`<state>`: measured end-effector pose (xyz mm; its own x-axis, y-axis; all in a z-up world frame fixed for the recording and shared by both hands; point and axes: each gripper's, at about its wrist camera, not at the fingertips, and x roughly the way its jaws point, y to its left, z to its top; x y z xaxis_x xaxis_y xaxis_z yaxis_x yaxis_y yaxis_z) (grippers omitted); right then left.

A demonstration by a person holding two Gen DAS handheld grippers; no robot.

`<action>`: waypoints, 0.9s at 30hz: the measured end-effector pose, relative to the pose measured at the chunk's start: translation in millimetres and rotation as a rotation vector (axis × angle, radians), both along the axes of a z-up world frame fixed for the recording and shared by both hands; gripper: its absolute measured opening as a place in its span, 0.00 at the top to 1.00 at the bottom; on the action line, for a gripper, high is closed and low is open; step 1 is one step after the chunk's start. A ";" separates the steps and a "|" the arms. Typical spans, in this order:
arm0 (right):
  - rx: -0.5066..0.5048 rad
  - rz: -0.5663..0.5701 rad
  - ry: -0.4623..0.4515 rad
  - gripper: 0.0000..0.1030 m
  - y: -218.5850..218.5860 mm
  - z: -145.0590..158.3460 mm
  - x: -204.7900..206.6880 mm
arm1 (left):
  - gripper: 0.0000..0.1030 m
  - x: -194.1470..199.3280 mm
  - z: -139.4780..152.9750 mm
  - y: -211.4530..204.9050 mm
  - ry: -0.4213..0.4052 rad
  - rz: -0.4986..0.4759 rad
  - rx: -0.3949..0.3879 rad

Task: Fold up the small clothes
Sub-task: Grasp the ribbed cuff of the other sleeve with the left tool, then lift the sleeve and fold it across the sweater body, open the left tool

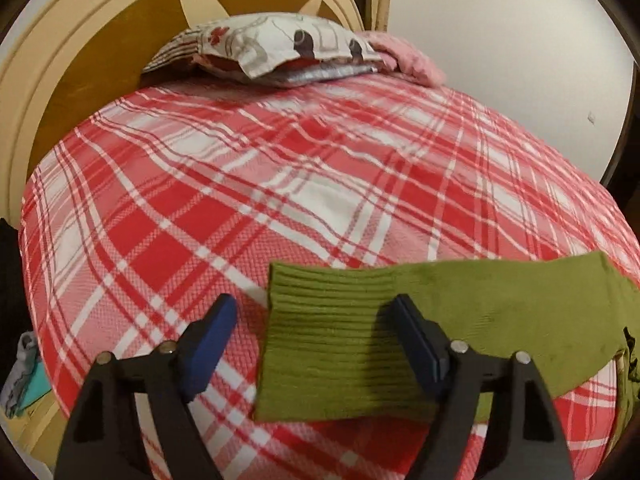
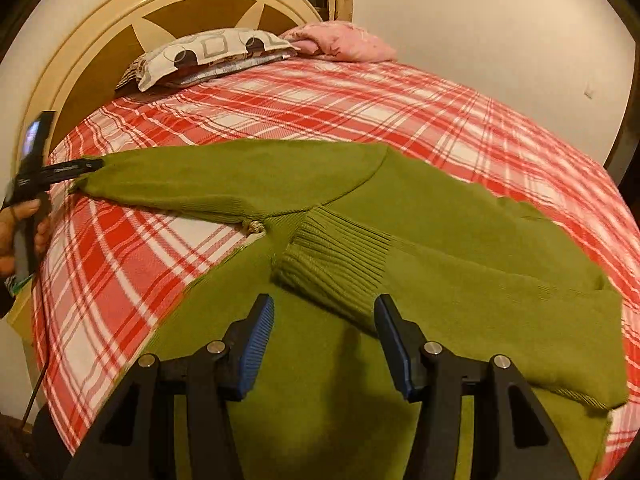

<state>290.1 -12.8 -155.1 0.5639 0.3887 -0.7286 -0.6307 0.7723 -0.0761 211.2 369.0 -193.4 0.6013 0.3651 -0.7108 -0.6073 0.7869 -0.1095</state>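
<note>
While a green sweater [image 2: 460, 264] is spread flat on the red plaid bedspread [image 2: 280, 104], its body is seen directly beneath and ahead of the right gripper [image 2: 325, 350], whose jaws are held apart over the ribbed cuff [image 2: 332, 256] of the folded-in sleeve, nothing being pinched. The left gripper [image 1: 316, 344] is spread wide around the other sleeve's ribbed cuff [image 1: 320, 336], which lies between the pads ungripped. That sleeve [image 2: 192, 184] is stretched sideways toward the headboard [image 2: 100, 52] side, its long axis running across the bed.
</note>
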 end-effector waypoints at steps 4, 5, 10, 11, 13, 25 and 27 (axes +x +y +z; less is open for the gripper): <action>-0.004 0.010 -0.032 0.48 -4.3 6.7 -15.9 | 0.25 0.1 -0.8 1.2 -0.005 -0.017 -0.003; -0.008 0.013 -0.036 0.48 -3.7 7.0 -18.7 | 0.33 -3.4 0.3 -0.4 -0.011 -0.019 -0.006; -0.027 0.028 -0.056 0.48 2.6 4.4 -29.8 | 0.82 -8.3 5.9 2.0 -0.036 -0.056 -0.059; -0.024 0.032 -0.056 0.48 3.3 4.4 -32.3 | 0.84 -8.9 6.8 3.3 -0.049 -0.067 -0.086; -0.017 0.033 -0.053 0.48 3.2 4.2 -34.6 | 0.86 -10.6 10.8 2.4 -0.059 -0.074 -0.095; 0.026 -0.044 -0.041 0.48 -22.6 6.8 -35.7 | 0.89 -8.2 85.6 -47.3 -0.244 -0.214 -0.146; 0.038 -0.061 -0.043 0.48 -28.6 8.8 -36.6 | 0.90 -2.4 101.3 -65.8 -0.268 -0.259 -0.141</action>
